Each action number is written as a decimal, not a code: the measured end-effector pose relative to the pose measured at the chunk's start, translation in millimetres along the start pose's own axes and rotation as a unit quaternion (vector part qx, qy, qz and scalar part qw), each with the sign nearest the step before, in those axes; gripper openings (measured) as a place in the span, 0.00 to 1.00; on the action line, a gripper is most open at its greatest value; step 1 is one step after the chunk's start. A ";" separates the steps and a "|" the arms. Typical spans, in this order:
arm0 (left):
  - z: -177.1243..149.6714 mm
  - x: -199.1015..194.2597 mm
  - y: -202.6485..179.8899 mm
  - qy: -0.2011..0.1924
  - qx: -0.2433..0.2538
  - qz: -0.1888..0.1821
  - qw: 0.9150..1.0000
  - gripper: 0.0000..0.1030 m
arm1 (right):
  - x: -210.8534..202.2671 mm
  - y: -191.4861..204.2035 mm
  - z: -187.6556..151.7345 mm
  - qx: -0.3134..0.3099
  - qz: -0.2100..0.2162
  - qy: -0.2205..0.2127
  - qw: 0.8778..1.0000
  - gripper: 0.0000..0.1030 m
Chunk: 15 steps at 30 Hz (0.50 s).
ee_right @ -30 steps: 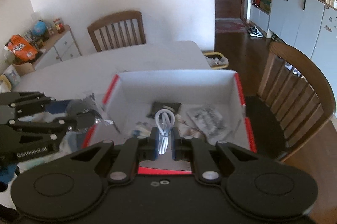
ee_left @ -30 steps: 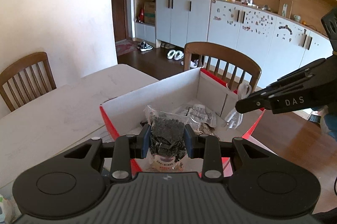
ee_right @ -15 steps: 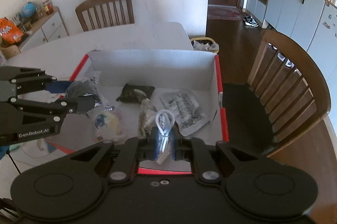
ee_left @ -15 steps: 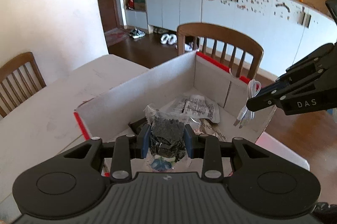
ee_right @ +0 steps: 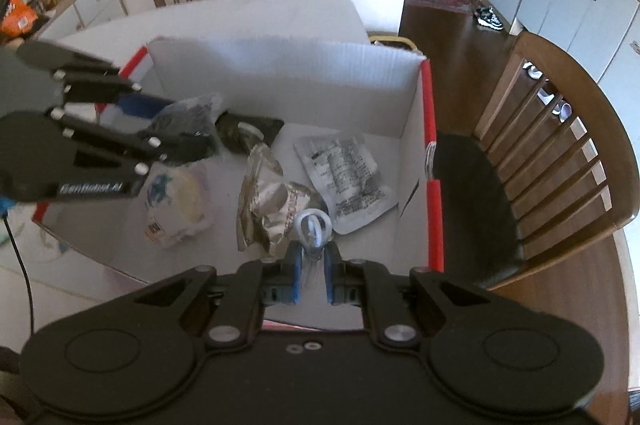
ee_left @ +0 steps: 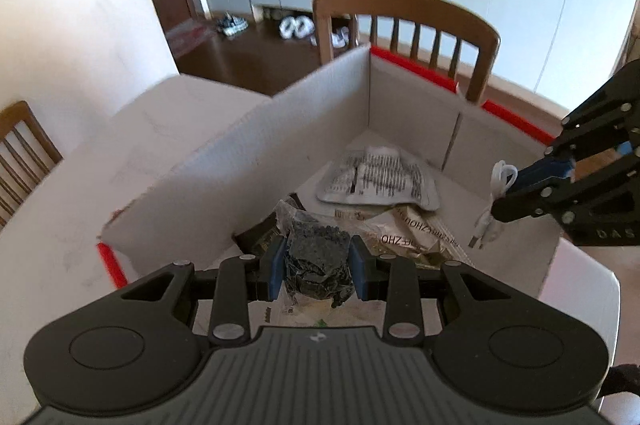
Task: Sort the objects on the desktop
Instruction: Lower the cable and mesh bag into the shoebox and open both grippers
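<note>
My left gripper (ee_left: 317,267) is shut on a clear bag of dark granules (ee_left: 316,257) and holds it over the left part of the white cardboard box (ee_left: 256,161) with red edges. It also shows in the right wrist view (ee_right: 168,137), with the bag (ee_right: 188,117). My right gripper (ee_right: 313,265) is shut on a coiled white cable (ee_right: 313,227) above the box's near right part; it also shows in the left wrist view (ee_left: 516,193), with the cable (ee_left: 494,201) hanging down.
Inside the box lie a grey printed pouch (ee_right: 342,165), a crumpled silver wrapper (ee_right: 264,201), a dark packet (ee_right: 248,131) and a white bag (ee_right: 180,205). A wooden chair (ee_right: 560,153) stands beyond the box. The box (ee_right: 430,153) sits on a white table (ee_left: 60,225).
Both grippers have moved forward and down over the box, each still holding its item. The box's inside now fills more of both views.
</note>
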State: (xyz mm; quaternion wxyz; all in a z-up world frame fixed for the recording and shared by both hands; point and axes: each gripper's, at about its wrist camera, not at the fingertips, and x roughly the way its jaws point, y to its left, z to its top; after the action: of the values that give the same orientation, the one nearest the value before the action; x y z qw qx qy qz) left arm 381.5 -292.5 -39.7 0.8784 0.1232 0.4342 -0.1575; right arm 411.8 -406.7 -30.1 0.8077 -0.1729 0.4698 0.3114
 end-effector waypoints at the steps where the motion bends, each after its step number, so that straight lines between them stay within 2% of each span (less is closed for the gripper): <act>1: 1.6 4.9 -0.1 0.006 0.005 0.000 1.000 0.31 | 2.7 0.0 0.5 -0.003 -0.001 0.005 1.000 0.10; 6: 7.8 22.8 -2.5 0.035 0.025 -0.003 0.999 0.31 | 17.7 -3.5 5.7 -0.008 -0.002 0.022 1.000 0.10; 15: 13.5 43.7 5.9 0.070 0.019 -0.016 0.997 0.31 | 40.8 -3.2 15.6 -0.010 -0.001 0.033 0.999 0.10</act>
State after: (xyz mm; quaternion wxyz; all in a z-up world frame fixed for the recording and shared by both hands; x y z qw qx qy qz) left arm 418.6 -299.4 -66.2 0.8405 0.1440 0.4937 -0.1705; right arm 439.0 -386.3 -57.7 0.7900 -0.1920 0.4932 0.3096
